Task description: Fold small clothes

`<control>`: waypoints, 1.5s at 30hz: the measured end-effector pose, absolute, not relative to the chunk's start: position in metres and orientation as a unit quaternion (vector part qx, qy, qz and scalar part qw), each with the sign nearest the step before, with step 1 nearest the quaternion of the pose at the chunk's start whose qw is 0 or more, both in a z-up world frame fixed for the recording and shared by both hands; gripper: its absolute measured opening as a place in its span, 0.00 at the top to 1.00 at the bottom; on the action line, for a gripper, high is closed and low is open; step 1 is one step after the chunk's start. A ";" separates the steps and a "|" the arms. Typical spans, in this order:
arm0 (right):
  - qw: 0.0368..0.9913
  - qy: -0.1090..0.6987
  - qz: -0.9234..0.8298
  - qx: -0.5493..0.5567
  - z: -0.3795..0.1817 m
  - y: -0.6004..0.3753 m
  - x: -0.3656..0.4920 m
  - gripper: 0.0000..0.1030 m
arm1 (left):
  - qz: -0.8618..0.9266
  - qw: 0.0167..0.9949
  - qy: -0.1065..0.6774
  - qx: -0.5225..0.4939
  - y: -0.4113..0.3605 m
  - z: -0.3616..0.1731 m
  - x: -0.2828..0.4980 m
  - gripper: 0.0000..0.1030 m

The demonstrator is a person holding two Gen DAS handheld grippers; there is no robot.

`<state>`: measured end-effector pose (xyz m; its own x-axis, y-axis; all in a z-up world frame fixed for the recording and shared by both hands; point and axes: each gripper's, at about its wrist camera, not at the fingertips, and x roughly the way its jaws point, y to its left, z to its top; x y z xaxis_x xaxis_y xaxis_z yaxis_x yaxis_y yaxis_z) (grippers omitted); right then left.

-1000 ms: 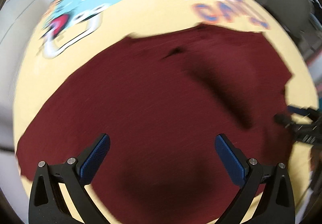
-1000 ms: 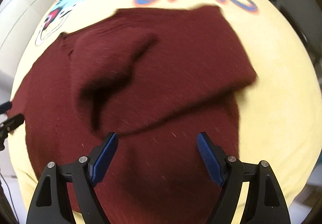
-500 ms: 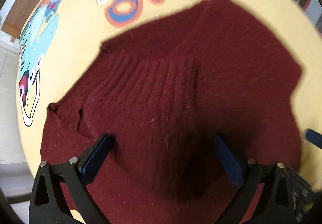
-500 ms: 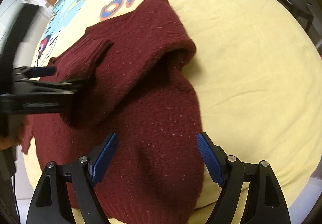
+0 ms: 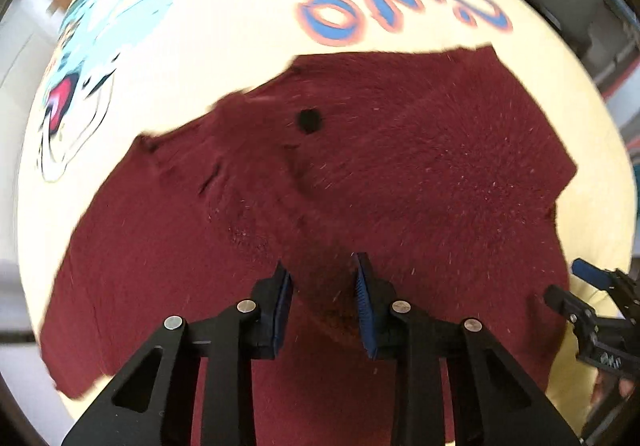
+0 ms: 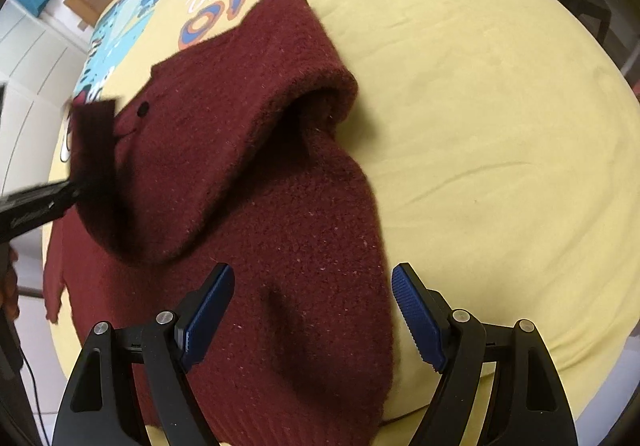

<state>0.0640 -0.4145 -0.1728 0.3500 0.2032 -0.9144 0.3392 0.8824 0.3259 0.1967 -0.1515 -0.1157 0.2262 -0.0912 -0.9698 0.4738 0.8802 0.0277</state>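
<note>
Pinching a raised ridge of the dark red knitted sweater (image 5: 400,173), the left gripper (image 5: 322,302) has just been closing, and its blue pads now press a fold of the knit between them where half a second ago they stood wide over the cloth. The sweater lies part-folded on the pale yellow bedspread (image 6: 480,105) with its blue "Dino" lettering, one sleeve doubled across the body, a small black button (image 5: 309,121) showing on the far side. The right gripper (image 6: 312,310) hovers with jaws spread over the sweater's near right edge, holding nothing. With that pinch made, the left hand looks ready to lift and carry this portion over for the next fold.
</note>
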 end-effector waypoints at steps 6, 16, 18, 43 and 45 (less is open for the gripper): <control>0.792 0.565 -0.032 0.229 -0.164 -0.405 0.061 0.20 | -0.162 0.771 0.611 0.074 -0.099 -0.133 0.183 0.75; 0.791 0.571 -0.018 0.218 -0.164 -0.392 0.066 0.20 | -0.114 0.744 0.658 0.009 -0.049 -0.171 0.171 0.66; 0.790 0.571 -0.022 0.220 -0.165 -0.392 0.066 0.20 | -0.109 0.744 0.659 0.002 -0.041 -0.160 0.167 0.49; 0.777 0.587 -0.042 0.222 -0.178 -0.406 0.057 0.20 | -0.074 0.742 0.666 -0.032 -0.063 -0.185 0.202 0.45; 0.774 0.589 -0.044 0.228 -0.183 -0.408 0.057 0.20 | -0.091 0.741 0.665 -0.029 -0.069 -0.183 0.203 0.66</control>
